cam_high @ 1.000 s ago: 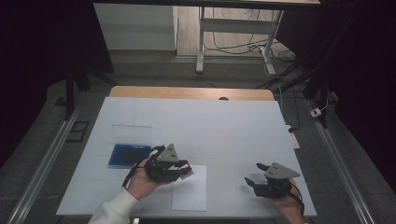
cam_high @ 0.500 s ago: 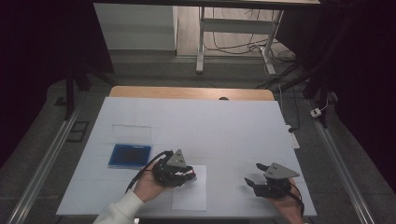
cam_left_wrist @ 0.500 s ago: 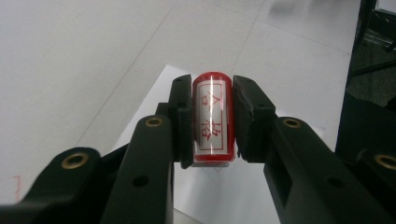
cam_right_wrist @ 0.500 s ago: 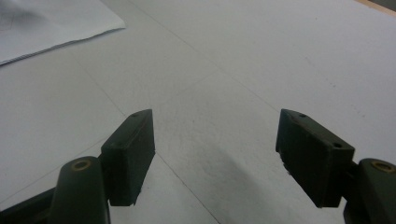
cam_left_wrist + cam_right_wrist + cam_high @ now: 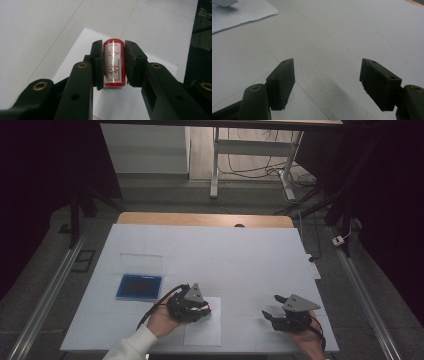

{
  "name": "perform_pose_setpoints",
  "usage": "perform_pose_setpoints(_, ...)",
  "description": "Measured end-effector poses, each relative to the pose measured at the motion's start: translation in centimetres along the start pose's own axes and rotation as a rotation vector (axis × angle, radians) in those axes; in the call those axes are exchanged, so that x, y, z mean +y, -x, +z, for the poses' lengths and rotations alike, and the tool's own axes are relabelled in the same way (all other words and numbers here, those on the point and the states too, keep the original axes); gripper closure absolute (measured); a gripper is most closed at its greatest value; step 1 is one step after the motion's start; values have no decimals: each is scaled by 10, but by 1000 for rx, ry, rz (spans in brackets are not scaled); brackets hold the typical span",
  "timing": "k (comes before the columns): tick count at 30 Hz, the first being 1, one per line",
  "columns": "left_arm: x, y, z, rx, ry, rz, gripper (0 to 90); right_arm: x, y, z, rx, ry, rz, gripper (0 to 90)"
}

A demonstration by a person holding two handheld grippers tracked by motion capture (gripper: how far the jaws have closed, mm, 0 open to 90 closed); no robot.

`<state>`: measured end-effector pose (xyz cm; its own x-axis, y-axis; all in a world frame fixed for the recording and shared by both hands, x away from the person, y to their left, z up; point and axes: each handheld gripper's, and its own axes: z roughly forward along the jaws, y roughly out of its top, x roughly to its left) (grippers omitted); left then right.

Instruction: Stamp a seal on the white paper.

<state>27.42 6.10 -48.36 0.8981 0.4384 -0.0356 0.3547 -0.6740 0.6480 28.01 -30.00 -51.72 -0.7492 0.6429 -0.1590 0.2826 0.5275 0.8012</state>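
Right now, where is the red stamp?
The red stamp is clamped in the left gripper, over the white paper sheet near the table's front edge, right of the blue ink pad.

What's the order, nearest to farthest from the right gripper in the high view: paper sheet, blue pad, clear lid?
From the right gripper:
1. Paper sheet, just to its left, under the left gripper.
2. Blue pad, farther left on the table.
3. Clear lid, behind the pad, toward the far edge.
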Motion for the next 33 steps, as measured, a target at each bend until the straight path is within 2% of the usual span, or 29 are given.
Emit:
perform_pose_setpoints(10,-1,-1,4,2,-14,-8,702,0,1,0,-1,-5,-4,276)
perform_pose_setpoints(20,0,1,9,20,-42,1,702,0,1,0,-2,-3,-5,276)
perform_pose_setpoints(33,0,0,11,14,-47,0,703,0,0,0,-1,-2,-5,276)
